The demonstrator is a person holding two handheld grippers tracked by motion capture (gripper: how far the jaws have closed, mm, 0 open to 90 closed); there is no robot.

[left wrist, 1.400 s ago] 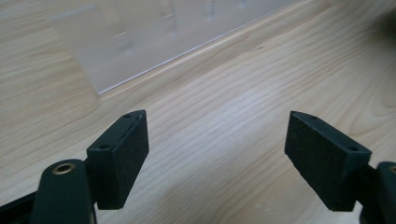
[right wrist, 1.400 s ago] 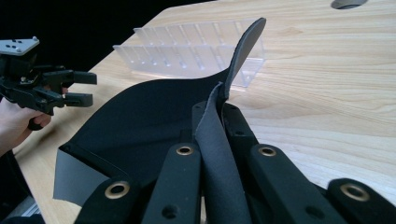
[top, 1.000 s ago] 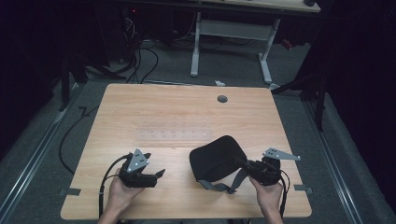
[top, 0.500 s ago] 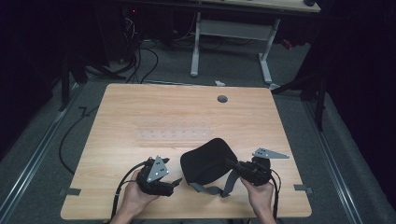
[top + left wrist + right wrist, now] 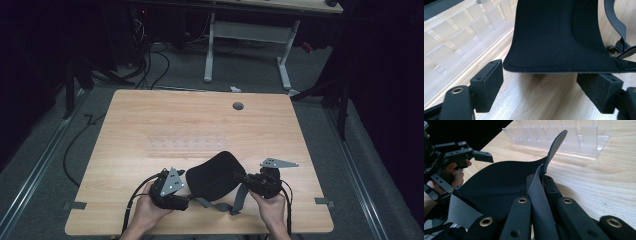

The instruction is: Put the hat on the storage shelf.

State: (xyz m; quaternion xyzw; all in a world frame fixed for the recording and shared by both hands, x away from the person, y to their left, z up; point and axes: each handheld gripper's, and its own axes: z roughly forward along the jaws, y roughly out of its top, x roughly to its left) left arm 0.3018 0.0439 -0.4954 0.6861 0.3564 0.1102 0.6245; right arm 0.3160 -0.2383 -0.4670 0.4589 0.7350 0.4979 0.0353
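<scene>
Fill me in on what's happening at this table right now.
A person sits at a wooden table with a hand-held gripper in each hand, working on a black padded pad with grey straps. The right hand-held gripper is clamped shut on the pad's edge, lifting that side. The left hand-held gripper is open, its jaws on either side of the pad's opposite edge without pressing on it. A clear plastic rack stands on the table just beyond the pad.

Pad (image 5: 212, 175) is black w/ grey straps (image 5: 239, 199). Worktop (image 5: 150, 120) is light brown wood. Rack (image 5: 564, 135) is clear. Both grippers black.
</scene>
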